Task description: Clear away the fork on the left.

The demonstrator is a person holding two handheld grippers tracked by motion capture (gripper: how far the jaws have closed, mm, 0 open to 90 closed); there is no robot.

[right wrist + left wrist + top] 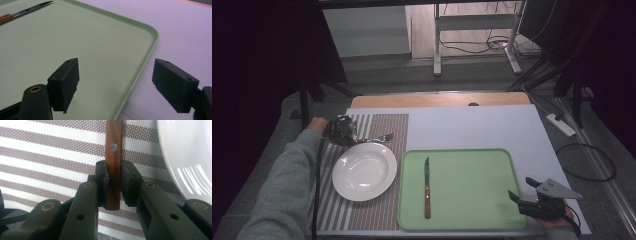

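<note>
Fork [379,138] | left gripper [114,186] clamps wooden handle | tines seen from above

White plate [364,171], pale green tray [492,210], brown-and-white striped placemat [377,125], wooden brown fork handle [113,165].

Plate [364,171] on placemat [377,215], left of tray [462,220]

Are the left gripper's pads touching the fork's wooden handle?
Touching. The left gripper view shows the left gripper with both pads pressed against the sides of the fork handle, no gap either side.
</note>
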